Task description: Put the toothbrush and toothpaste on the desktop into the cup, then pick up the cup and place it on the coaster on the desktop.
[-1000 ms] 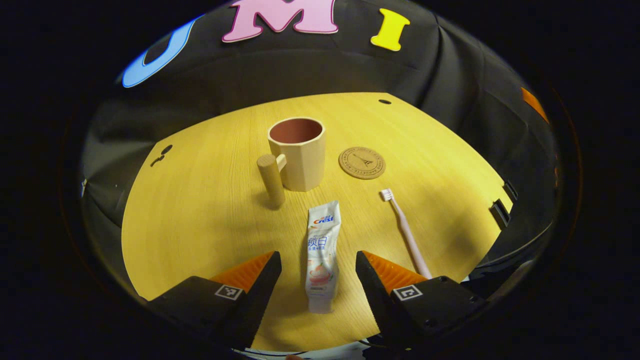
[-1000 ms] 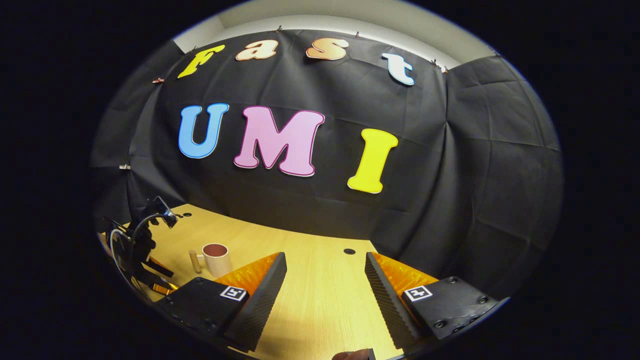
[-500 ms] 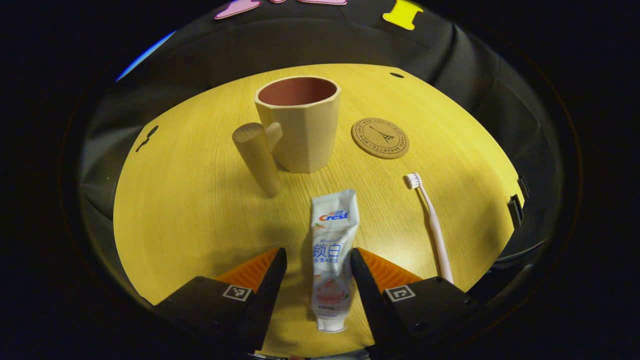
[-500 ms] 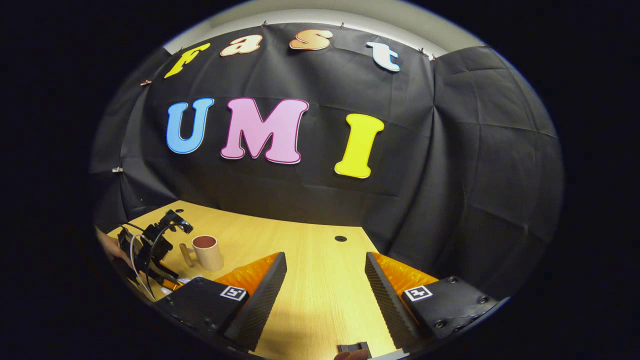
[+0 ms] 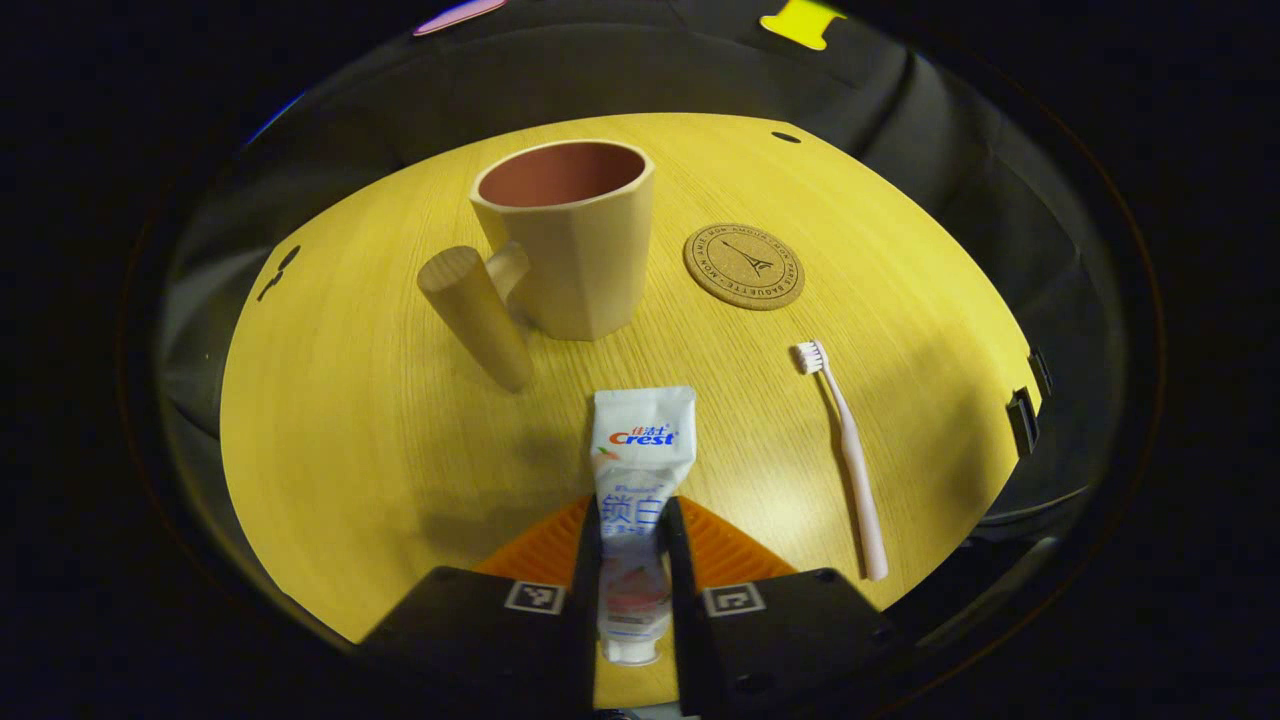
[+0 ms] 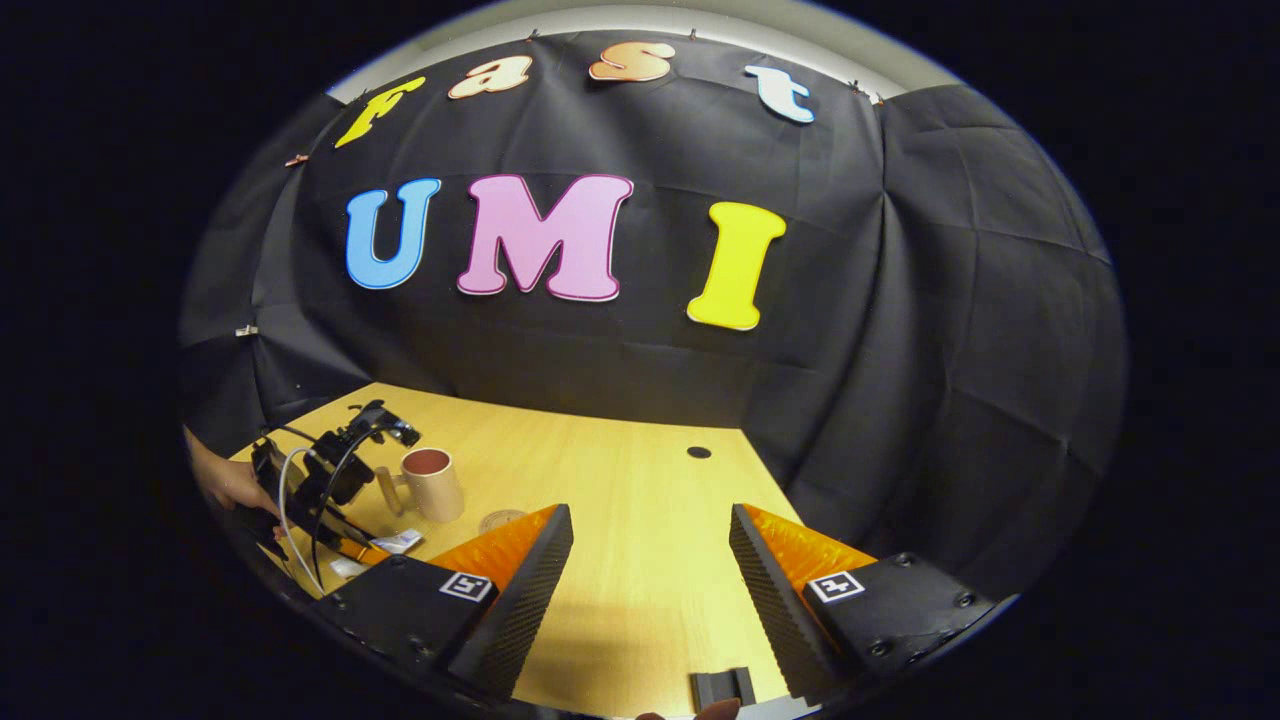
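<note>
In the left gripper view my left gripper [image 5: 630, 560] is shut on the lower half of the white toothpaste tube [image 5: 640, 450], which lies flat on the yellow desktop [image 5: 350, 420]. Beyond it stands the beige cup [image 5: 570, 240] with a pink inside and a peg handle at its left. The round cork coaster [image 5: 744, 265] lies to the cup's right. The pink toothbrush [image 5: 845, 450] lies right of the tube. In the right gripper view my right gripper [image 6: 650, 570] hangs open over bare desktop, with the cup [image 6: 432, 484], the coaster [image 6: 500, 520] and the left gripper [image 6: 330, 480] far off at the left.
The desktop's near and right edges run close by in the left gripper view, with black clips [image 5: 1022, 420] on the right edge. A small hole [image 6: 699, 452] marks the desktop near the back wall. A hand [image 6: 225, 485] holds the left gripper.
My left gripper has closed its fingers onto the toothpaste tube, having come down and forward over it. The right gripper has stayed open and tilted slightly toward the desktop.
</note>
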Demonstrator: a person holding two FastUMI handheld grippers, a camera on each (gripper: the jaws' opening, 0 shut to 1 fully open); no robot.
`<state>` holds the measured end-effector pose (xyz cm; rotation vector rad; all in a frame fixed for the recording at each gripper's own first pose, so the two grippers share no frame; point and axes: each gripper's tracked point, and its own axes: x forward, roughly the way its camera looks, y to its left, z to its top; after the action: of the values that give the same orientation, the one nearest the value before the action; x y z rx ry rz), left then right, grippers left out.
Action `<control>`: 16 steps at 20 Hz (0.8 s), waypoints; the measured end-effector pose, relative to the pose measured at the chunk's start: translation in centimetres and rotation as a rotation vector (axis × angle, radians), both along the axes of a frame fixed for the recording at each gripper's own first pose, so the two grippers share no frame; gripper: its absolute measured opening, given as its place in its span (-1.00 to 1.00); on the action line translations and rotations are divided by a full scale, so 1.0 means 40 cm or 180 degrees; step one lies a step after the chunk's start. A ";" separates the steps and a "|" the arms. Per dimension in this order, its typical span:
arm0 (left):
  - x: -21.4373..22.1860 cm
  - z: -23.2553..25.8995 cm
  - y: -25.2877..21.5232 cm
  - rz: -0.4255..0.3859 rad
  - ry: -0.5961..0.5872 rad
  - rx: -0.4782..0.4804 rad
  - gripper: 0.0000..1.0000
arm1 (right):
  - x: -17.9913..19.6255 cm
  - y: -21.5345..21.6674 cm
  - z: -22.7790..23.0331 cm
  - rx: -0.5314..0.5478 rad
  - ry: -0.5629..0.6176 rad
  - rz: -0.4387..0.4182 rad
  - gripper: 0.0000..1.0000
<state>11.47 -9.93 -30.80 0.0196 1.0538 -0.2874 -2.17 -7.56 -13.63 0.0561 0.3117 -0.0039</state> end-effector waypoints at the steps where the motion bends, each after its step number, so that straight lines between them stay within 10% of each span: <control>1: 0.001 0.004 0.002 0.0035 -0.0002 -0.0045 -0.46 | -0.005 0.018 -0.014 0.0051 0.0070 0.0058 0.94; 16: -0.102 0.167 0.065 0.0129 -0.0413 -0.0578 -0.58 | 0.004 0.268 -0.240 0.0638 0.1446 0.0513 0.94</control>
<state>7.40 -7.34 -24.12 -0.1445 0.8952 -0.3399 -2.03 3.16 -23.22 0.2304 0.7697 0.1767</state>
